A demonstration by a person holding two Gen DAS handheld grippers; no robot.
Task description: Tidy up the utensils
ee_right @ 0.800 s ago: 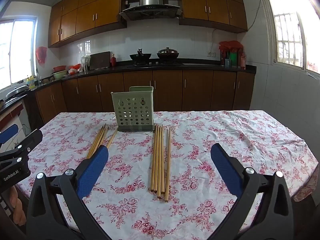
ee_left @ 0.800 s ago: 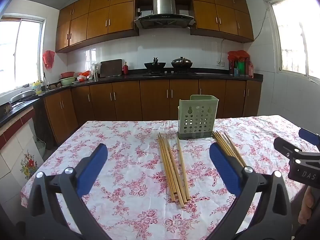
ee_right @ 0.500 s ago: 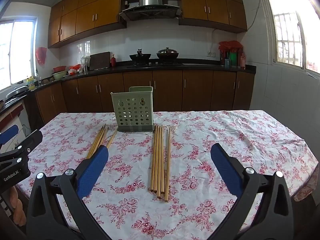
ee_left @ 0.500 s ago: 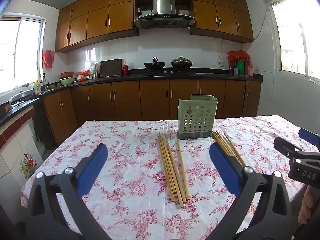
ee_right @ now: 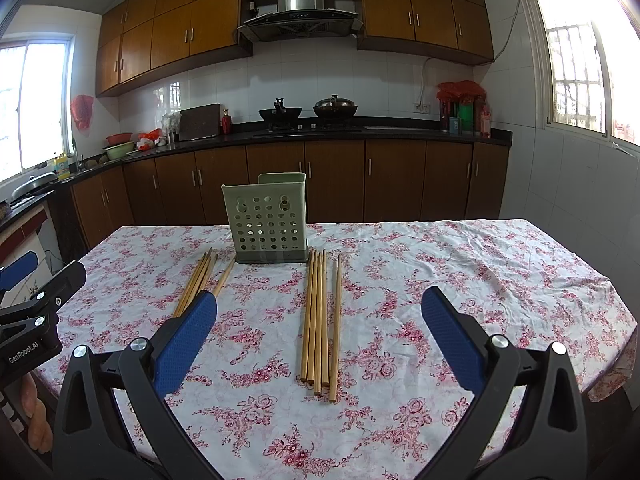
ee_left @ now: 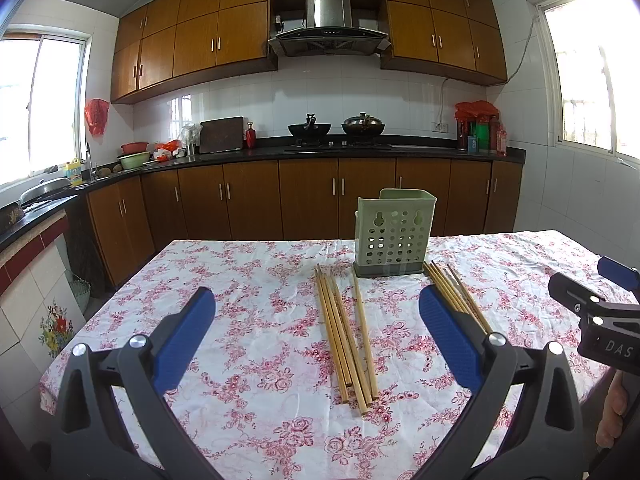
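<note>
Left wrist view: your left gripper (ee_left: 316,324) is spread wide and holds nothing; one chopstick bundle (ee_left: 346,334) lies on the tablecloth (ee_left: 240,280) before the green holder (ee_left: 394,232), which looks empty, though its inside is hidden. Right wrist view: your right gripper (ee_right: 320,320) is equally spread above the second bundle (ee_right: 320,320). Every chopstick remains to be placed.

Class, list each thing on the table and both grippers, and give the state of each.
Holder: upright, seemingly empty.
Left chopsticks: lying flat, loose.
Right chopsticks: lying flat, loose.
Left gripper: jaws open, holding nothing.
Right gripper: jaws open, holding nothing.
Tablecloth: spread, wrinkled.
</note>
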